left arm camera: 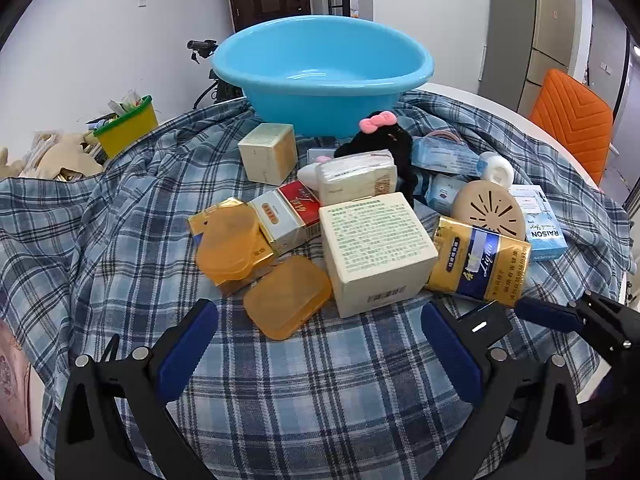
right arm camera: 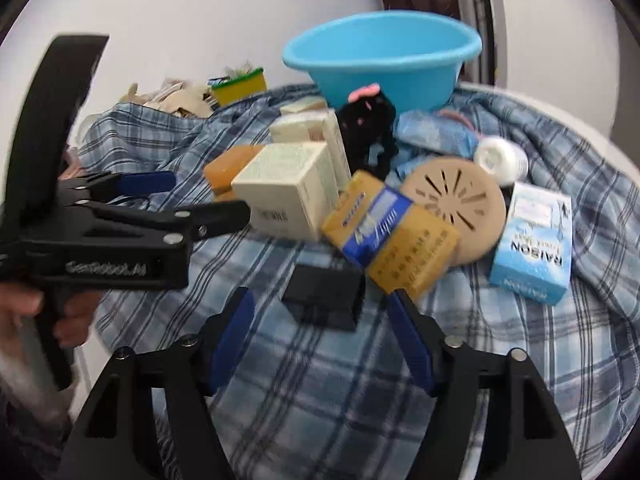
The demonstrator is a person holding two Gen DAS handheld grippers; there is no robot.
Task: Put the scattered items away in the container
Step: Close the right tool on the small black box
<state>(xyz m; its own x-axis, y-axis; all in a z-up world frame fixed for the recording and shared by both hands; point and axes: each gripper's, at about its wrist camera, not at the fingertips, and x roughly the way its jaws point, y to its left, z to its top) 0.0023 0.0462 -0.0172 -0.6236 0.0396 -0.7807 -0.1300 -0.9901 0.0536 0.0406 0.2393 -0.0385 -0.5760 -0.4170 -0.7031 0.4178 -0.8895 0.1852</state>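
Clutter pile sits on plaid cloth (left arm camera: 280,400) before empty blue basin (left arm camera: 320,76). Left gripper (left arm camera: 320,344) and right gripper (right arm camera: 320,336) both spread, holding nothing. Risk: right fingers nudging gold-blue carton (right arm camera: 390,236) off its lean, toppling neighbours.

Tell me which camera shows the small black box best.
The right wrist view: the black box lies whole, though blurred, on the cloth between the tool's fingers. The left wrist view shows only part of it behind a finger.

Even indoor light; left view sharp, right view motion-blurred, both edges fisheye-bent.
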